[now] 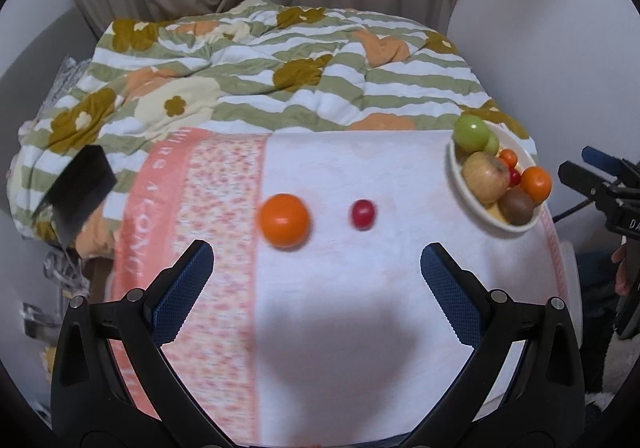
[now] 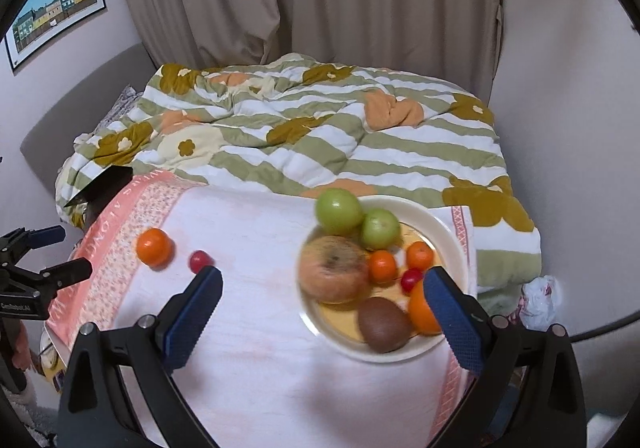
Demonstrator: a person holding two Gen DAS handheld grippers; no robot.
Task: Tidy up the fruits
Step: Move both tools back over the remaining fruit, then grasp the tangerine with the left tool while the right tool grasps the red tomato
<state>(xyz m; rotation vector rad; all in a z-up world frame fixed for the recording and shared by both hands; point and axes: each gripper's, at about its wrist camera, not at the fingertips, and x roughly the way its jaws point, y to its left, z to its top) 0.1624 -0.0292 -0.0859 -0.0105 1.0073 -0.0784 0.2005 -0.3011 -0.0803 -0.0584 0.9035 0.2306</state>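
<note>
Nearest the lens in each wrist view are that hand's own black jaws with blue textured pads: the left gripper (image 1: 316,260) and the right gripper (image 2: 324,288) both stand spread wide with nothing between the pads.

Beyond them, from largest to smallest: a rumpled green-striped quilt with mustard and peach flowers (image 1: 280,60) covers the bed at the back; a white towel with a pink patterned border (image 1: 360,288) is spread flat as the work surface; a round cream plate (image 2: 448,232) sits at the towel's right end, piled with two green apples, a yellowish russet apple, a brown kiwi, several small oranges and a red cherry-sized fruit.

Two pieces lie loose on the towel, well apart from the plate: a round orange mandarin (image 1: 284,220) and, just to its right, a small red cherry-like fruit (image 1: 363,214). Both are near-spherical, so no long axis dictates the grip.

Both loose fruits lie straight ahead of the left gripper, the mandarin a little left of centre, the red one a little right. From the right gripper they sit off to the left, the plate directly ahead. The left hand looks the better placed to fetch either.
</note>
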